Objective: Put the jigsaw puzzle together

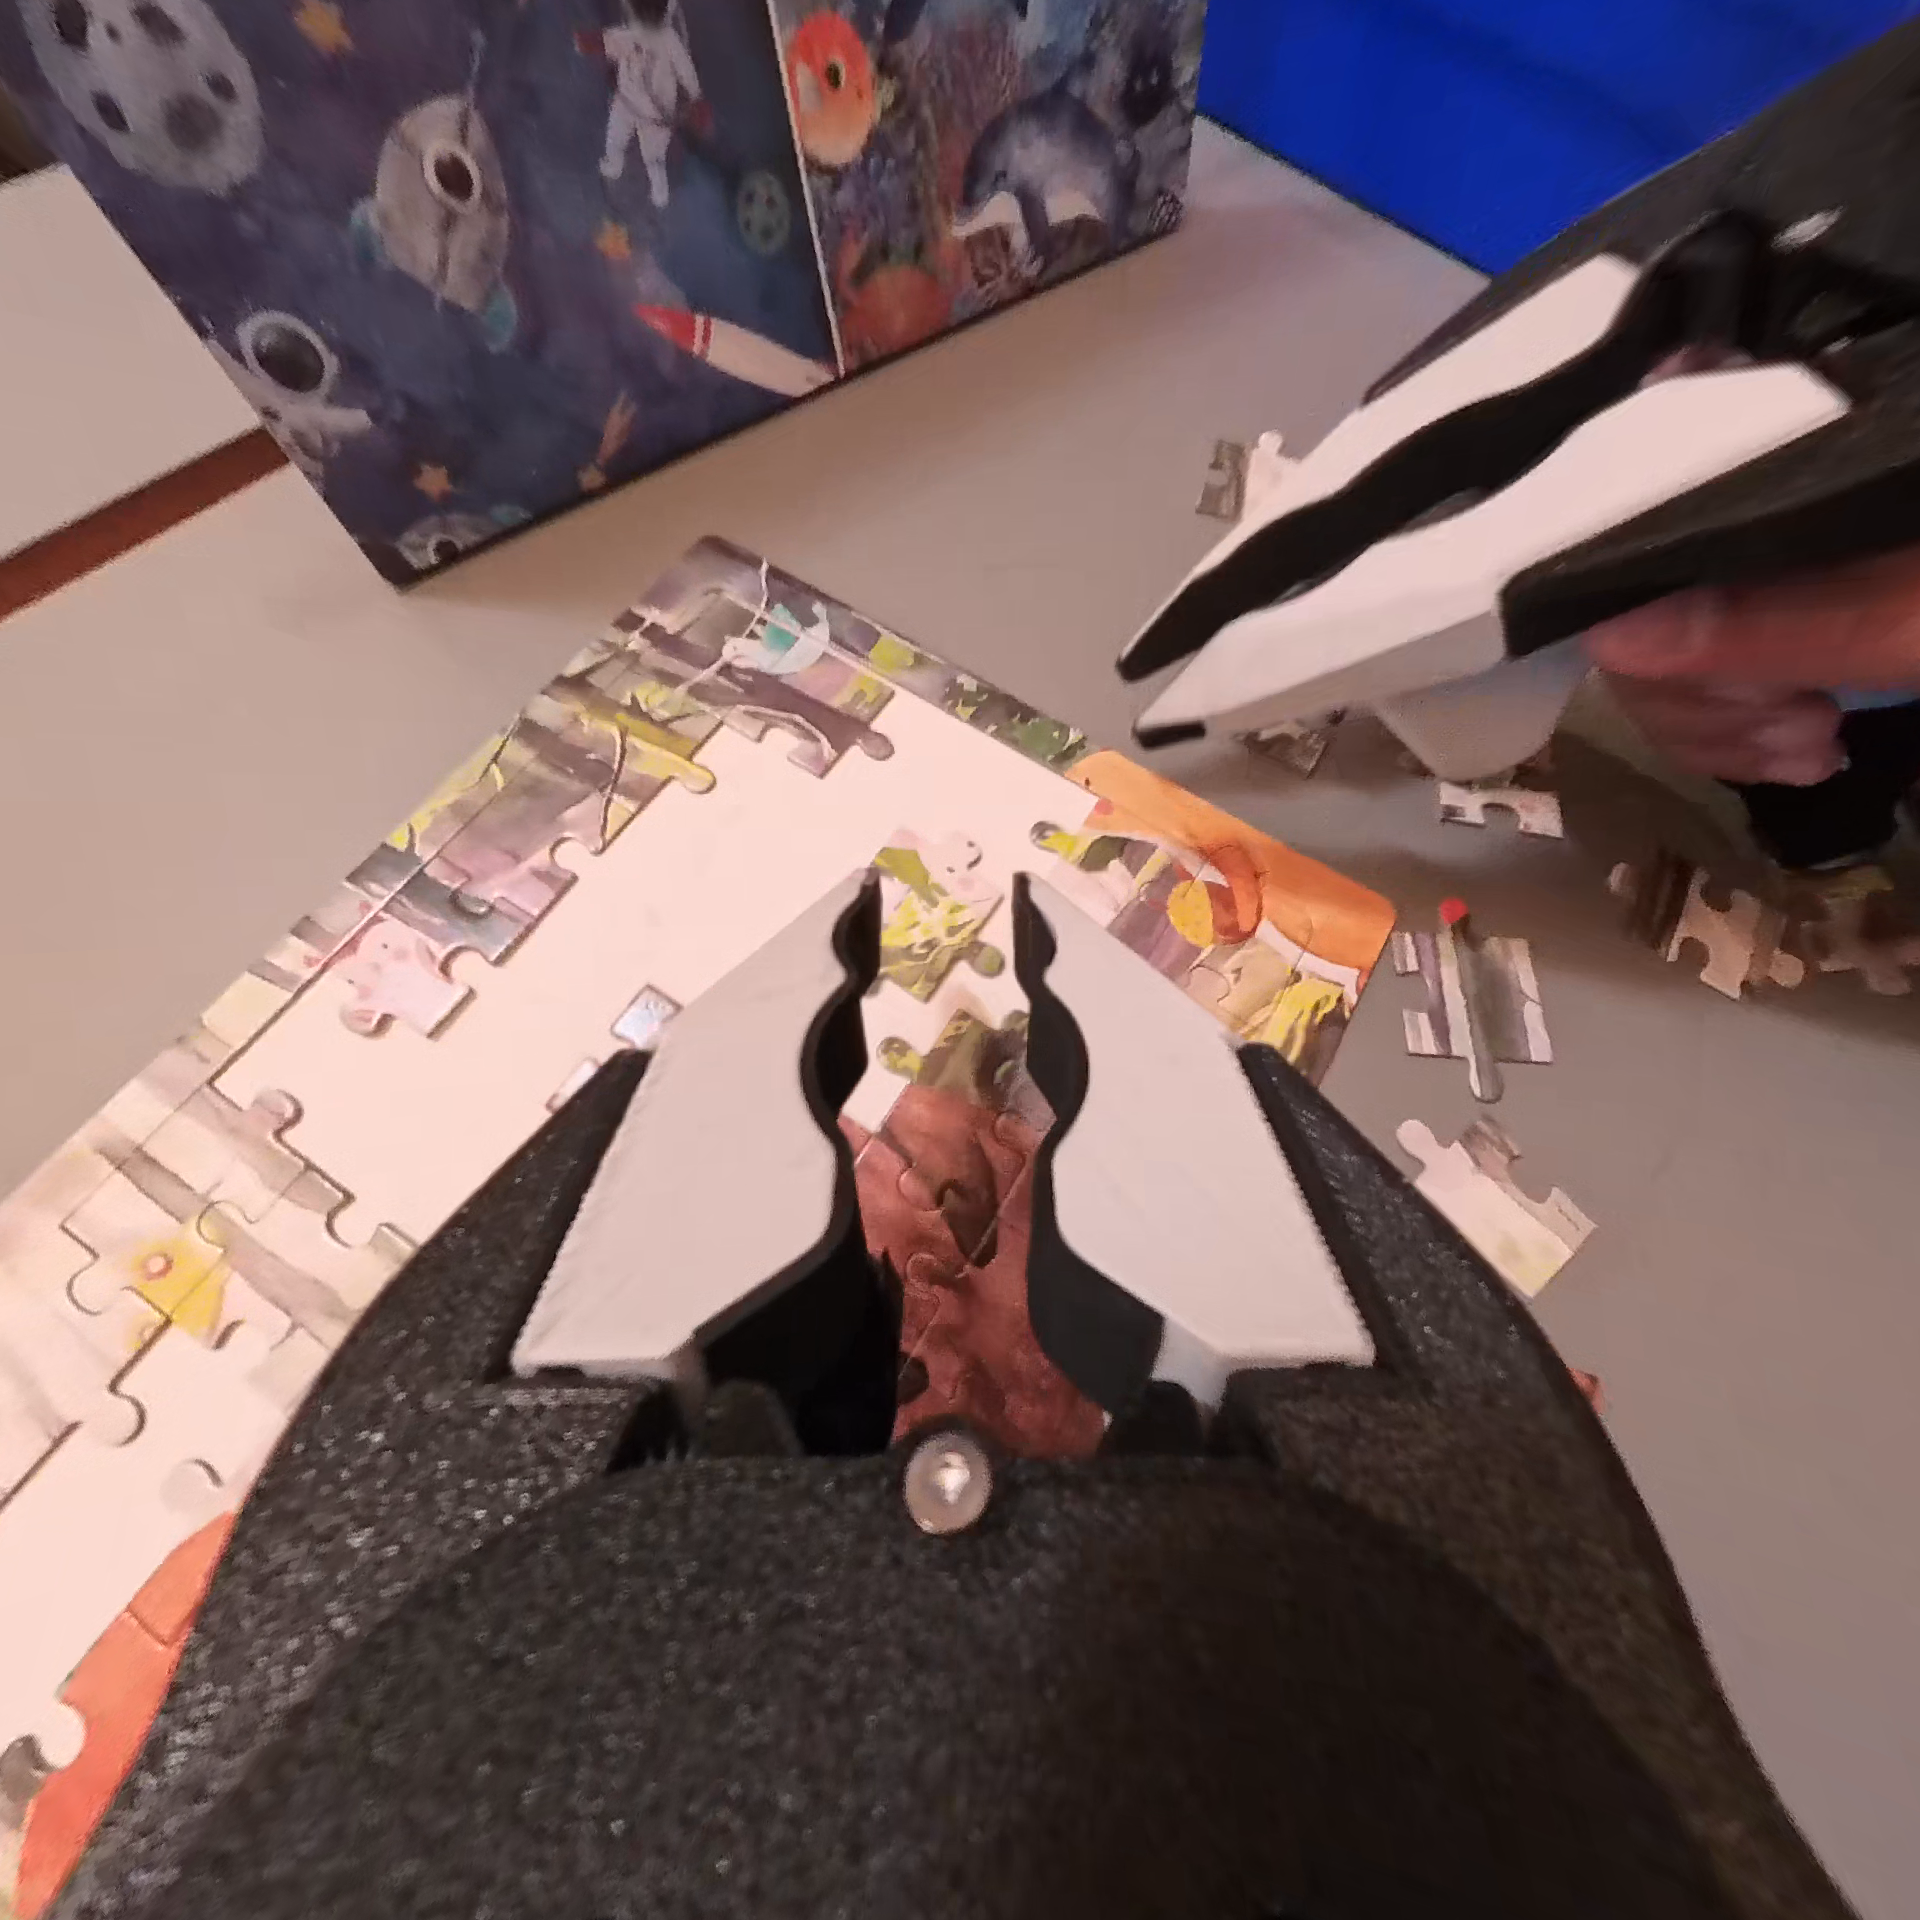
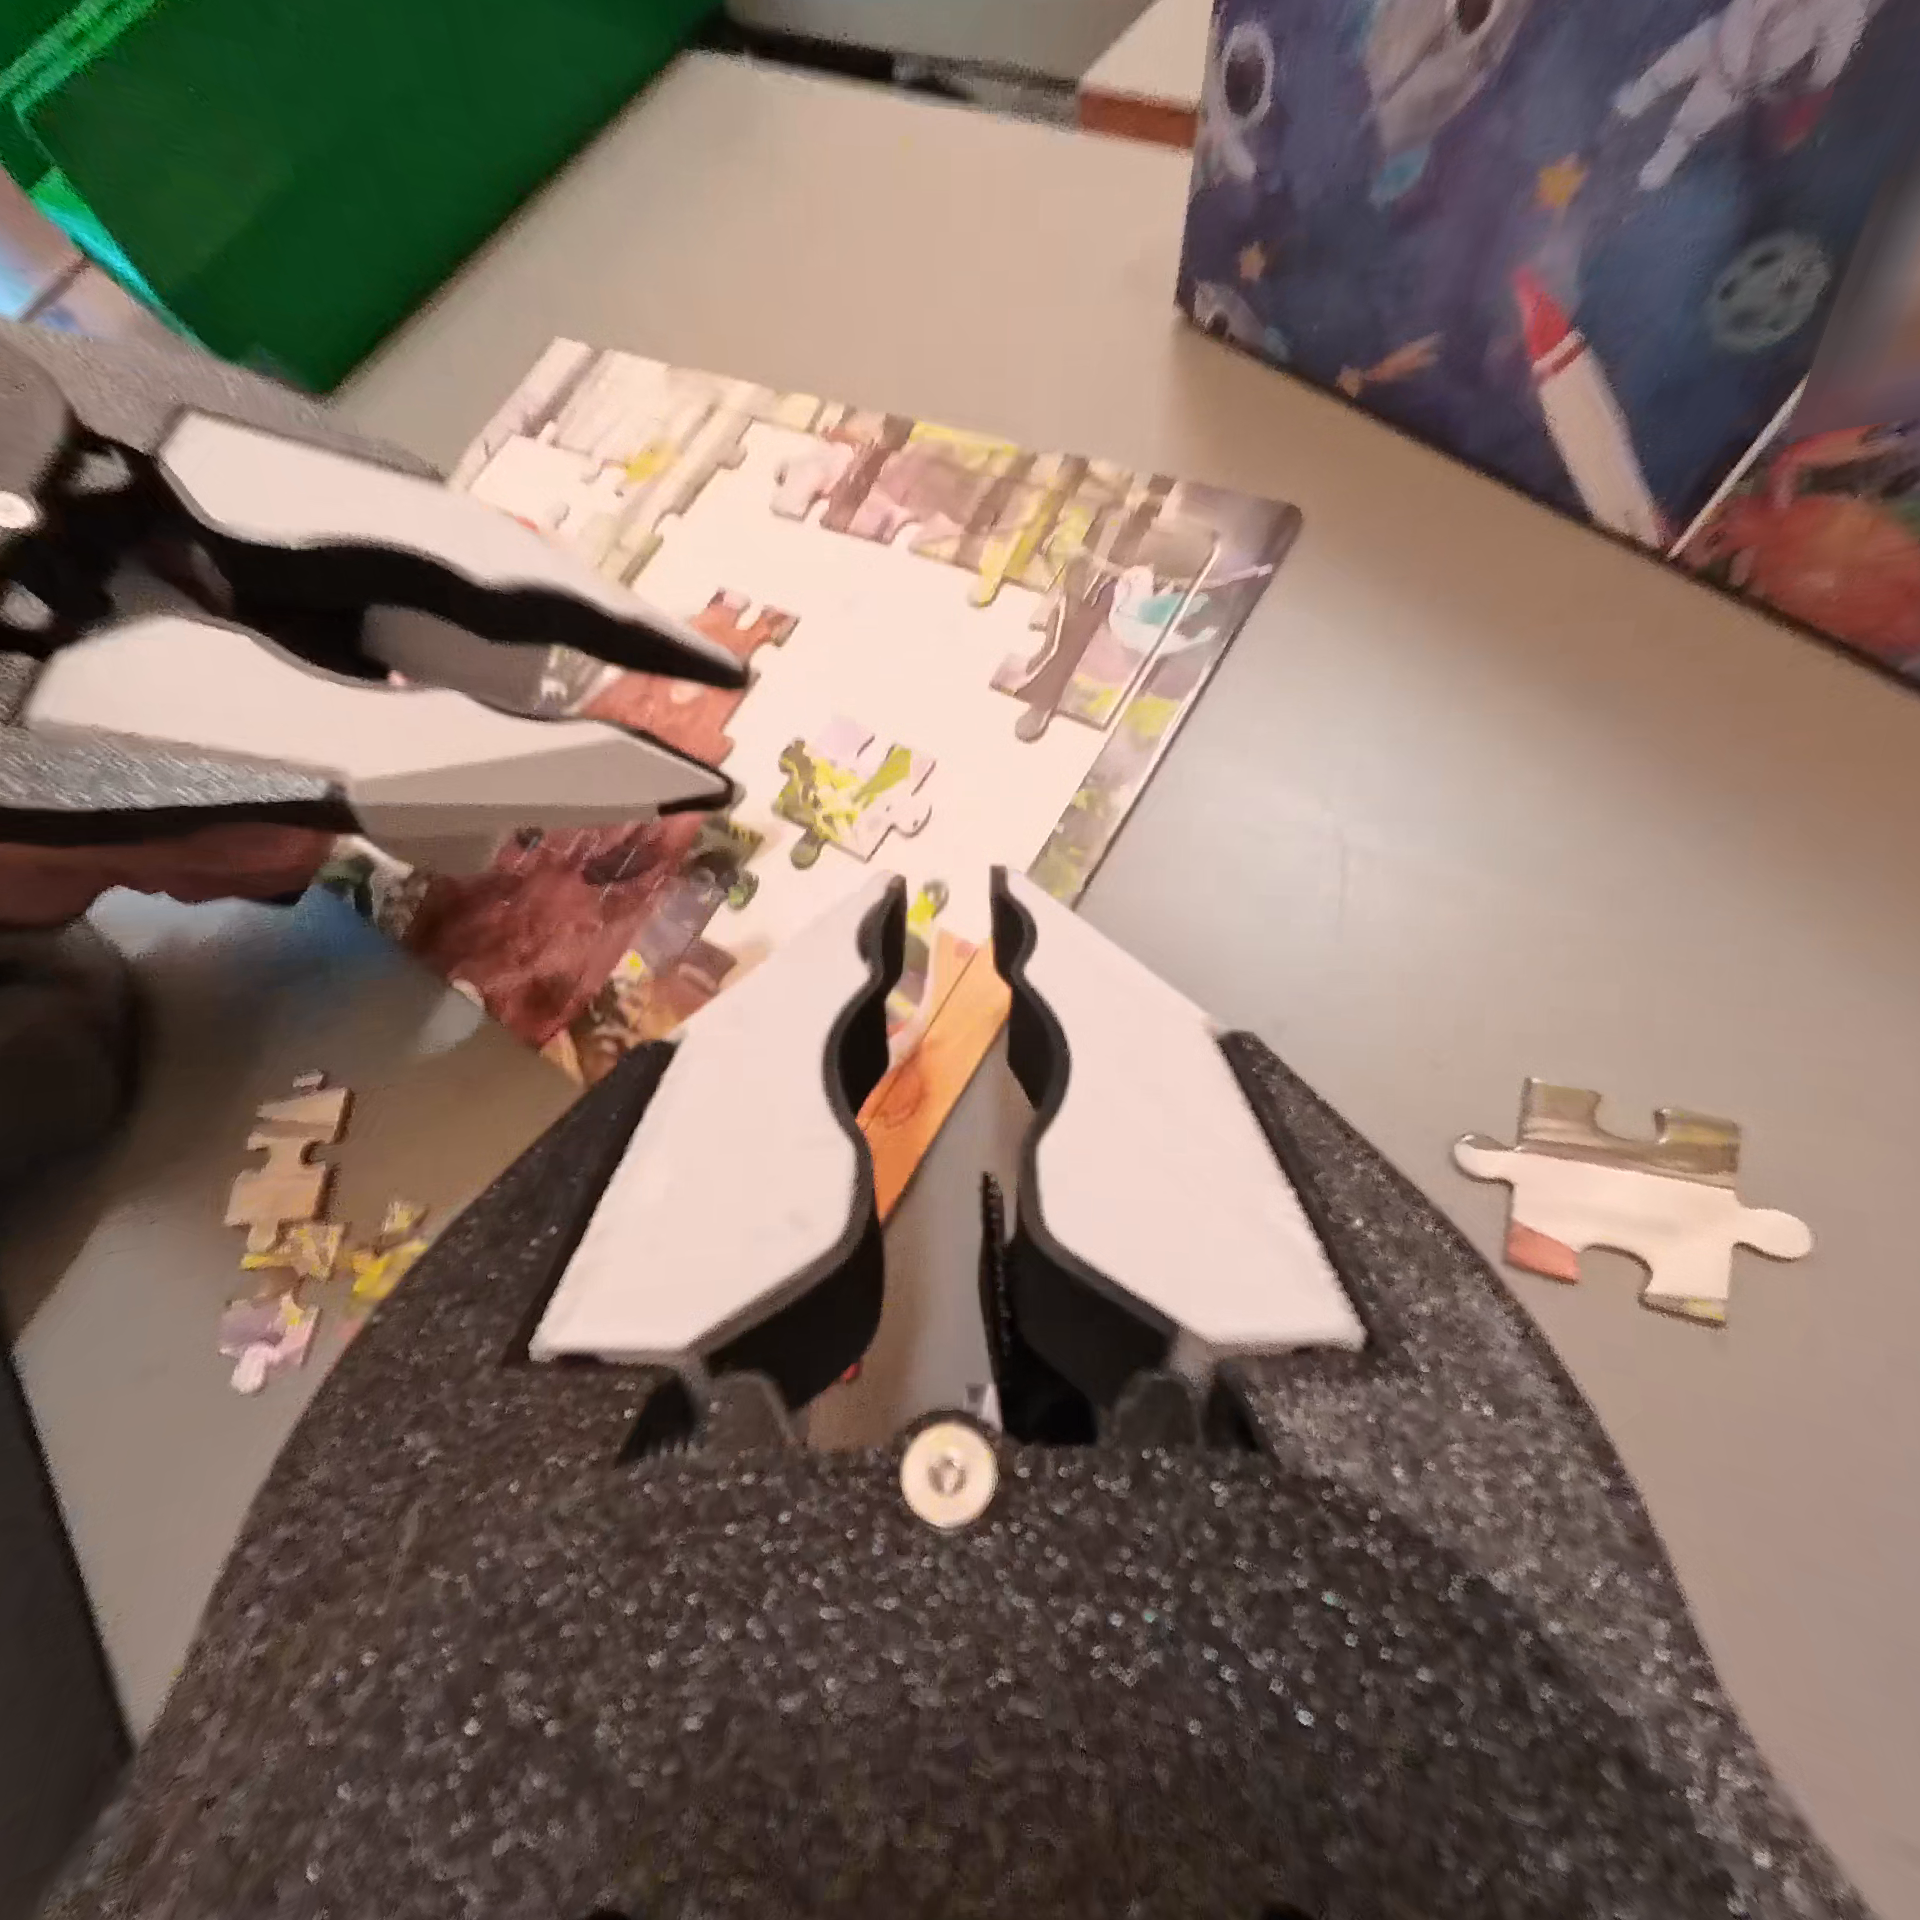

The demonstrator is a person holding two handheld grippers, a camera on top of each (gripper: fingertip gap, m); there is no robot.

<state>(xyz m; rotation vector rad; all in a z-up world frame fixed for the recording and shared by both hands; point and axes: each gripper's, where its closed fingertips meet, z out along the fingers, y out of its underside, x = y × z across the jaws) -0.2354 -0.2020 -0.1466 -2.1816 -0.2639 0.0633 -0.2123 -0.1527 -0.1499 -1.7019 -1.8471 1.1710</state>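
Note:
The jigsaw puzzle board (image 1: 582, 1039) lies on the grey table, with its border and the brown and orange parts assembled and a bare white middle (image 2: 883, 644). A loose yellow-green piece (image 1: 935, 925) lies on the white middle (image 2: 857, 795). My left gripper (image 1: 945, 883) is open and empty, hovering over the board with its tips just short of that piece; it also shows in the right wrist view (image 2: 730, 738). My right gripper (image 2: 945, 883) is open and empty above the board's orange corner; it also shows in the left wrist view (image 1: 1140, 698).
A space-patterned box (image 1: 468, 260) stands behind the board (image 2: 1558, 208). Loose pieces lie beside the board (image 1: 1475, 997) (image 1: 1486, 1205), one pale piece (image 2: 1631, 1205) and a small pile (image 2: 291, 1226). A green bin (image 2: 312, 156) and a blue bin (image 1: 1507, 104) stand at the table's edges. My hands' fingertips stand some 6 cm from each other.

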